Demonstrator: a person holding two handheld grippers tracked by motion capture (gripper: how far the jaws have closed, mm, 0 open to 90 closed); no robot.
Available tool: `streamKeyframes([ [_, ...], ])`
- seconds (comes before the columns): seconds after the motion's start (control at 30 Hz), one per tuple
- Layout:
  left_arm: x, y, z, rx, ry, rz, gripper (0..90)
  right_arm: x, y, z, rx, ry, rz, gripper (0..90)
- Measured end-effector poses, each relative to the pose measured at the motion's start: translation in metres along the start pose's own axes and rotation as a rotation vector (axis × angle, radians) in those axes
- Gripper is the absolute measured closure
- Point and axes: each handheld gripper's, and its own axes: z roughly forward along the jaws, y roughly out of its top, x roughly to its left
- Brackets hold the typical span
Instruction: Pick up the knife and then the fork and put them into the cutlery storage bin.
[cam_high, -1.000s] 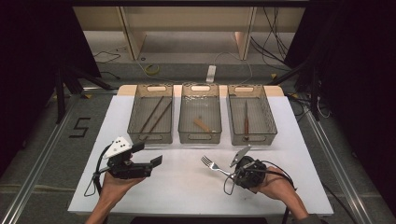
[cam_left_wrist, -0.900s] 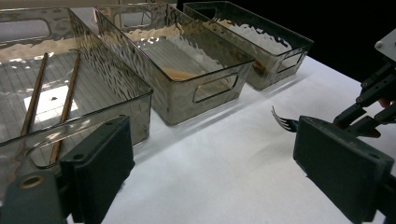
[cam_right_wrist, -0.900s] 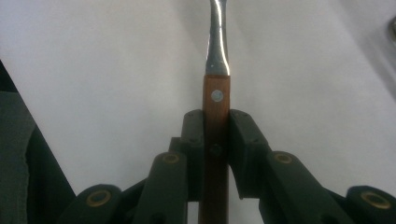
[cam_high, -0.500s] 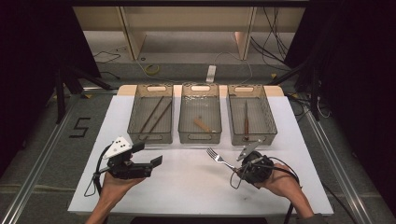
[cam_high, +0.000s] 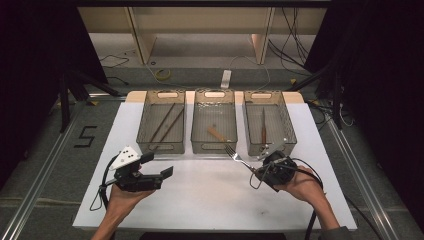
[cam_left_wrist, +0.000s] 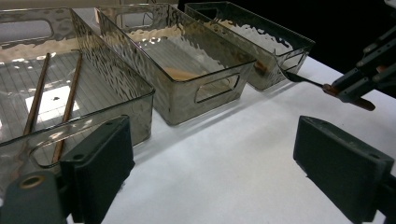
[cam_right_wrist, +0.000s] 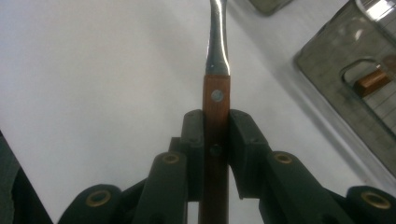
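A fork (cam_high: 238, 158) with a wooden handle hangs above the white table, its tines aimed up-left toward the middle bin (cam_high: 214, 149). My right gripper (cam_high: 256, 170) is shut on the handle; in the right gripper view both pads press the brown handle of the fork (cam_right_wrist: 216, 100) inside the gripper (cam_right_wrist: 216, 128). My left gripper (cam_high: 159, 165) rests open and empty at front left. In the left gripper view its jaws stand wide apart around the gripper's gap (cam_left_wrist: 219, 163), with the fork (cam_left_wrist: 303, 80) at far right.
Three clear bins stand in a row at the back of the table (cam_high: 210, 205). The left bin (cam_high: 160, 148) holds two brown sticks, the middle one a short wooden piece, and the right bin (cam_high: 294, 135) a wood-handled utensil. Cables trail from both grippers.
My right gripper has carried the fork up and toward the bins, a little to the right. The left gripper has stayed put.
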Motion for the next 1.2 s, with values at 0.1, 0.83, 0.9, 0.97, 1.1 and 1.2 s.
streamKeyframes([
  [0.1, 0.000, 0.000, 0.000, 0.005, -0.001, 0.005, 11.4, -0.004, 0.005, -0.004, -0.017, -0.009, 0.007, 77.2],
  [0.83, 0.001, 0.000, 0.000, 0.004, 0.004, -0.001, 11.4, -0.060, 0.035, -0.027, -0.147, -0.058, 0.133, 77.2],
  [0.9, 0.001, 0.000, 0.001, 0.003, 0.004, -0.001, 11.4, -0.065, 0.039, -0.030, -0.153, -0.069, 0.138, 77.2],
  [0.97, 0.001, 0.000, 0.001, 0.004, 0.004, -0.001, 11.4, -0.068, 0.043, -0.032, -0.154, -0.076, 0.143, 77.2],
  [1.1, 0.000, 0.000, 0.001, 0.002, 0.003, -0.003, 11.4, -0.075, 0.050, -0.033, -0.151, -0.085, 0.156, 77.2],
  [1.2, 0.001, -0.001, 0.001, 0.002, 0.003, -0.004, 11.4, -0.081, 0.054, -0.031, -0.151, -0.092, 0.166, 77.2],
])
